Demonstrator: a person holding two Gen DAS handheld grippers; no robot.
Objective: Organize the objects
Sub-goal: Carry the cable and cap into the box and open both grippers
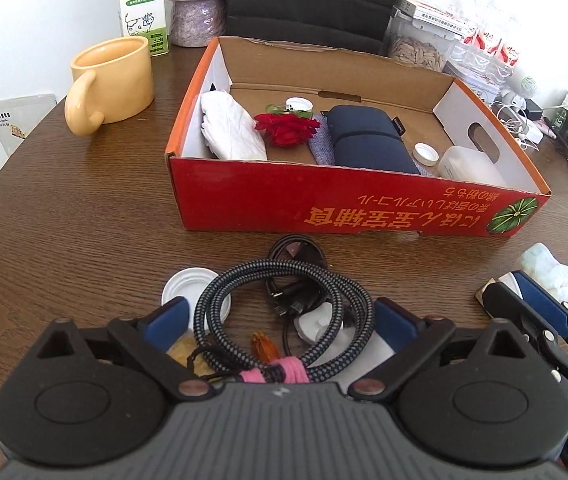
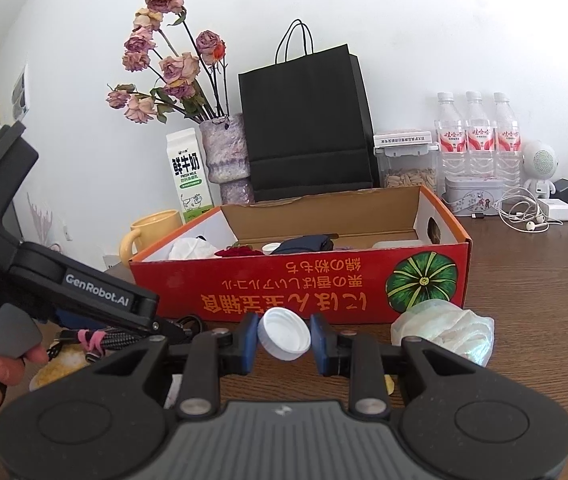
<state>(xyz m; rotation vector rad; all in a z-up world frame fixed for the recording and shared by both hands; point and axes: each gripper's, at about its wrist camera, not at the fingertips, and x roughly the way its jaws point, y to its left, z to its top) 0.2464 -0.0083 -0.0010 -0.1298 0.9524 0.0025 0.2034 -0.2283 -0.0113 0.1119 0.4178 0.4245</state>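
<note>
My left gripper (image 1: pixel 280 320) points down over a coiled braided cable (image 1: pixel 284 280) tied with a pink band. Its blue pads (image 1: pixel 164 318) stand wide on either side of the coil, not pressing it. A thin black cable, a white plug and a white lid (image 1: pixel 180 284) lie in the same heap. My right gripper (image 2: pixel 284 340) is shut on a white bottle cap (image 2: pixel 284 338), held just above the table in front of the red cardboard box (image 2: pixel 300 296). The box (image 1: pixel 324 208) holds a white cloth, a red rose (image 1: pixel 286 128), a navy pouch (image 1: pixel 368 140), caps and a plastic bottle.
A yellow mug (image 1: pixel 112 80), a milk carton (image 1: pixel 142 4) and a vase stand left of and behind the box. A crumpled tissue (image 2: pixel 444 328) lies at its front right corner. Water bottles (image 2: pixel 478 140), a black bag, earphones and chargers crowd the back right.
</note>
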